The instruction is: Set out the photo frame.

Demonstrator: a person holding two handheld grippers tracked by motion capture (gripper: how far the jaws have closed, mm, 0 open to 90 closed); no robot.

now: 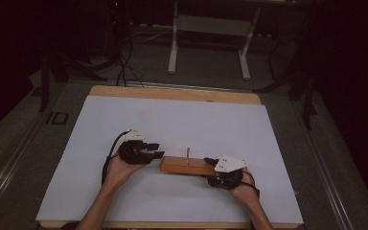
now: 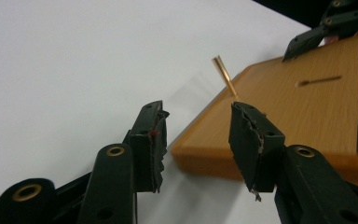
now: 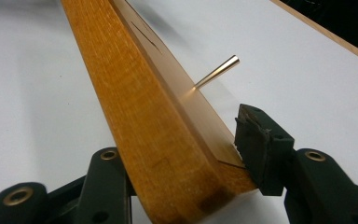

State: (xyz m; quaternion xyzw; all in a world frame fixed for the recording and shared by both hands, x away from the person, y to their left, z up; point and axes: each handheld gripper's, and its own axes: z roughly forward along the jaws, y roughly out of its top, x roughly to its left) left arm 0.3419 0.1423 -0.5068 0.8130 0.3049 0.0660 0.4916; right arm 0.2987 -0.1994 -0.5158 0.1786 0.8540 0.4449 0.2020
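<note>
A flat wooden block (image 1: 187, 166) lies on the white sheet near the front middle. A thin brass pin (image 1: 188, 152) stands up from its top. My right gripper (image 1: 211, 170) is shut on the block's right end; in the right gripper view the block (image 3: 144, 107) fills the gap between the jaws and the pin (image 3: 216, 71) leans beyond it. My left gripper (image 1: 158, 151) is open just off the block's left end. In the left gripper view, nothing sits in the gap of that gripper (image 2: 198, 112); the block's corner (image 2: 298, 107) and the pin (image 2: 224, 74) lie just ahead.
The white sheet (image 1: 172, 120) covers most of a wooden table (image 1: 172, 92). Beyond the table's far edge are dark floor, cables and a white stand's legs (image 1: 172, 48). Both of the person's forearms enter from the bottom edge.
</note>
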